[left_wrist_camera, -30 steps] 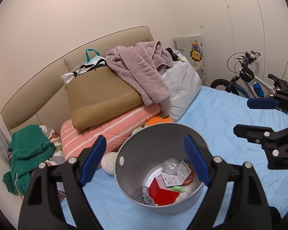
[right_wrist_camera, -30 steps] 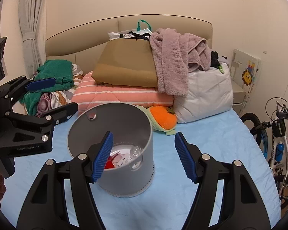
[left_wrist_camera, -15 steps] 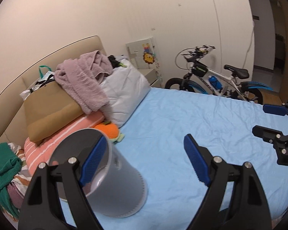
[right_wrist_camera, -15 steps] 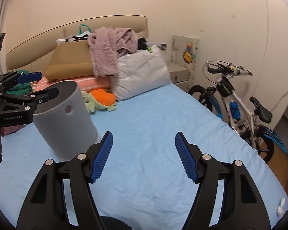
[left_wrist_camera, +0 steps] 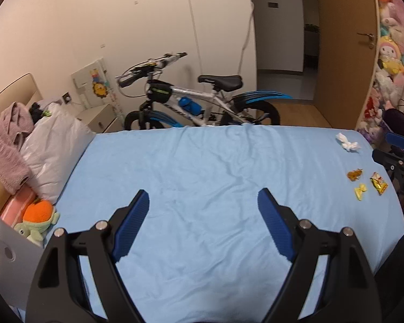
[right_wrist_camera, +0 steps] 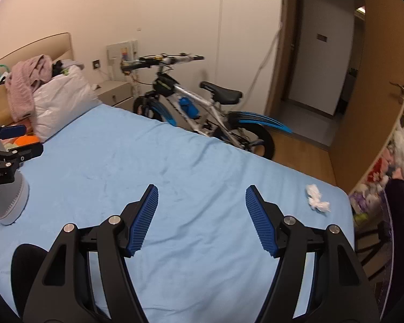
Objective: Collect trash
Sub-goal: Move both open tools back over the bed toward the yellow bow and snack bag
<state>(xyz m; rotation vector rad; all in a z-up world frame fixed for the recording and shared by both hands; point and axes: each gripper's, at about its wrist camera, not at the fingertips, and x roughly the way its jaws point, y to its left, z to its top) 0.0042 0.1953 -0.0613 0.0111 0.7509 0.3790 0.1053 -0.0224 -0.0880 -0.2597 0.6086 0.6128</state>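
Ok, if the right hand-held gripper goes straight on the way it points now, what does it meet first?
Probably only the bare light-blue bedsheet; the right hand-held gripper stands open and empty, and the crumpled white tissue lies off to its right.

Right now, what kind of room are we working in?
Most likely a bedroom. A bed with a light blue sheet fills the view, pillows are piled at its padded headboard, and a bicycle is parked alongside it.
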